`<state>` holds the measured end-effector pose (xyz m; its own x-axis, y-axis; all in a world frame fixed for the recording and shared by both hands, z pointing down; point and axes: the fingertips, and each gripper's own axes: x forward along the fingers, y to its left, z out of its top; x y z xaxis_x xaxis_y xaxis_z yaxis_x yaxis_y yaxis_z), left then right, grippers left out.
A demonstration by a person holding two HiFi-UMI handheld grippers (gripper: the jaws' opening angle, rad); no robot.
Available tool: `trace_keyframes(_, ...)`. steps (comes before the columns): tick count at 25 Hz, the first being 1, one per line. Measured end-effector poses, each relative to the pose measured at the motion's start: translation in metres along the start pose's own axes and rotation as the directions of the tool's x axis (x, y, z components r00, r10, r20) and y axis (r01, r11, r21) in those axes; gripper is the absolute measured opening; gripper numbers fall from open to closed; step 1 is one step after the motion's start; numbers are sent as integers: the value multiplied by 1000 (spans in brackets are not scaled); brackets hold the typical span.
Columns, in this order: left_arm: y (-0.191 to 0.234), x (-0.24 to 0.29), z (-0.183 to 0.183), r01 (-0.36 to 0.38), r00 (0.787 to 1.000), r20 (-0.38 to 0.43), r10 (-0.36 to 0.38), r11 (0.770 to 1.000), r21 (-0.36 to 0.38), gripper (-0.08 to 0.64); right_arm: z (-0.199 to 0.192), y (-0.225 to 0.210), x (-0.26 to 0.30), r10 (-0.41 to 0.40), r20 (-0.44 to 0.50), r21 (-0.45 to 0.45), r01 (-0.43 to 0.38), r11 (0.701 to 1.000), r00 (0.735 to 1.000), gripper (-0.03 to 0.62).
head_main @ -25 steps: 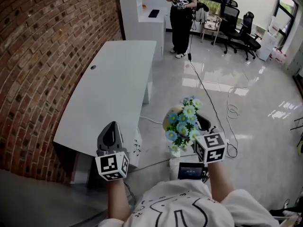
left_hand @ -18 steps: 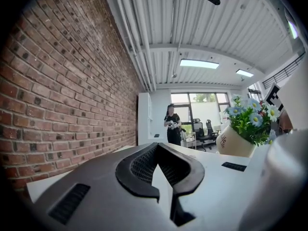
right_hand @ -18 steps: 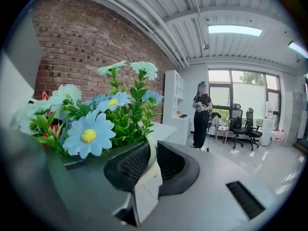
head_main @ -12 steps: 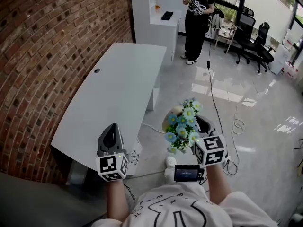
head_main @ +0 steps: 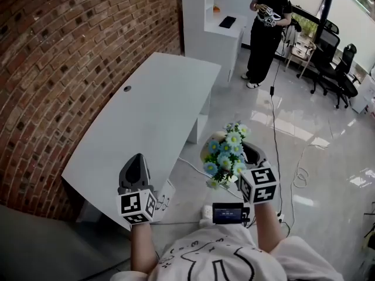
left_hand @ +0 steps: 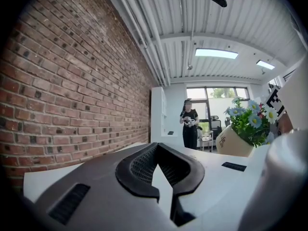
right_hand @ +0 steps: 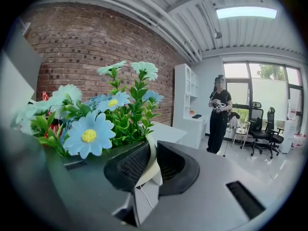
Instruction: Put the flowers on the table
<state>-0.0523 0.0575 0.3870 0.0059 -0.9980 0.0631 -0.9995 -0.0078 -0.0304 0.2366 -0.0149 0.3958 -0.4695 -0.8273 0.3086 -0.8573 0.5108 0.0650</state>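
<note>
A bunch of blue and white flowers (head_main: 225,154) stands in a cream pot (head_main: 210,147), held in the air off the white table's (head_main: 153,111) right side. My right gripper (head_main: 251,156) is shut on the pot's rim (right_hand: 151,159), and the blooms (right_hand: 109,113) fill the left of the right gripper view. My left gripper (head_main: 136,161) hovers at the table's near end, shut, with nothing between its jaws (left_hand: 155,146). The left gripper view catches the pot (left_hand: 233,142) at its right edge.
A brick wall (head_main: 64,57) runs along the table's left side. At the far end are a white shelf unit (head_main: 212,16), a standing person (head_main: 266,25) and office chairs (head_main: 338,69). Cables (head_main: 274,122) trail over the glossy floor.
The view has swung: the table, shelf unit and person now sit further right in the frame. Both grippers keep their pose and the pot stays in the right one.
</note>
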Motion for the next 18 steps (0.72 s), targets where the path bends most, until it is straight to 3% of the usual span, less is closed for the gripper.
trace_keyframes(9,-13,47,2,-113,994,-3,113,994,8,11,20,-42,64,103,13,-34,-103,994,995,50)
trace_keyframes(18,-9,62,-3,-195,981,-16,195,981,0,11,26,-43,107,201,1,-43,-201,979,979,51)
